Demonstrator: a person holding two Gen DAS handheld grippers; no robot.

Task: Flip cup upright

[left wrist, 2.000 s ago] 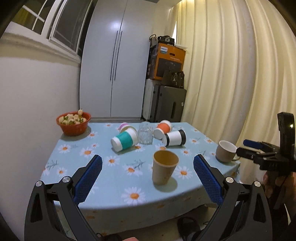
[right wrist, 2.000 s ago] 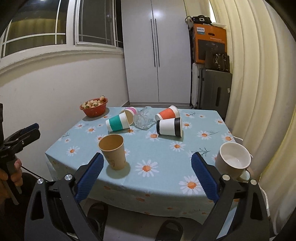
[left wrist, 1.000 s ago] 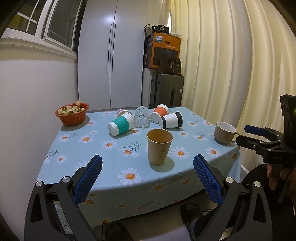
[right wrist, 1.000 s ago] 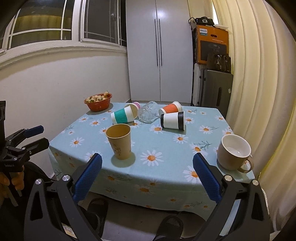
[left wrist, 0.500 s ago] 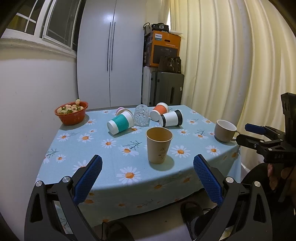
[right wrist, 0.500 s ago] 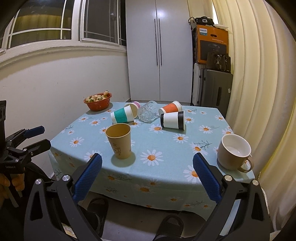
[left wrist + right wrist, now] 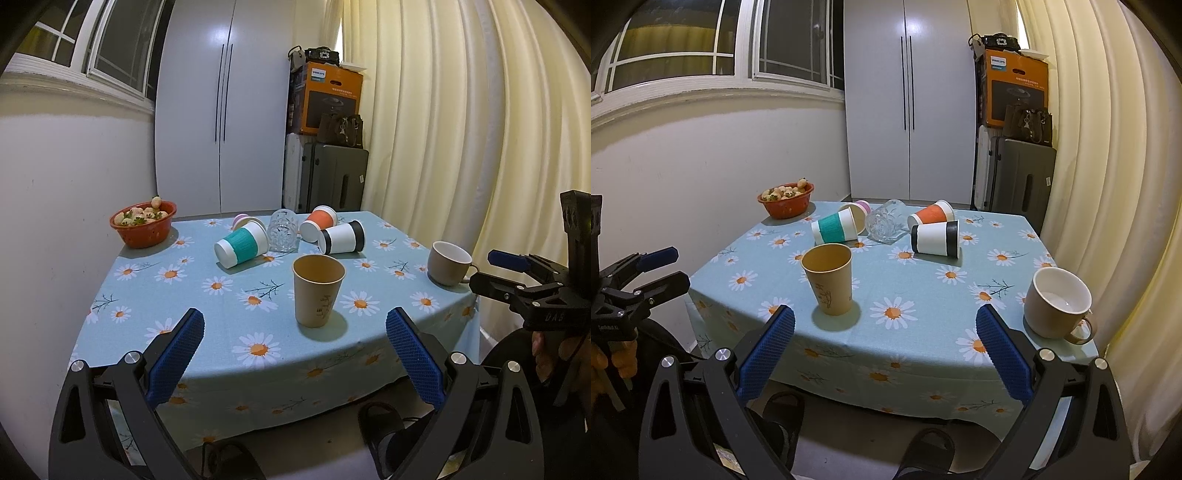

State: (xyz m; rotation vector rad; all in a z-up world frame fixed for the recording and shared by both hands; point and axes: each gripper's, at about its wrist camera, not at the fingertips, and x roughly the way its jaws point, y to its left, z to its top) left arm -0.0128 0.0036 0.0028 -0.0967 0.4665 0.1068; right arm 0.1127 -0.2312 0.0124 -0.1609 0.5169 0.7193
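while both tools hang short of the table, left gripper and right gripper spread apart, empty. brown cup upright near the front; teal cup on its side behind it. next likely: reach in, clamp it.

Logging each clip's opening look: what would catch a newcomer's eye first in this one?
A cluster of tipped-over cups lies at the far middle of the daisy tablecloth: a teal cup, a clear glass, an orange cup and a black-banded white cup. Nearer, a brown paper cup stands upright, a beige mug sits at the right edge, and a red bowl sits far left.
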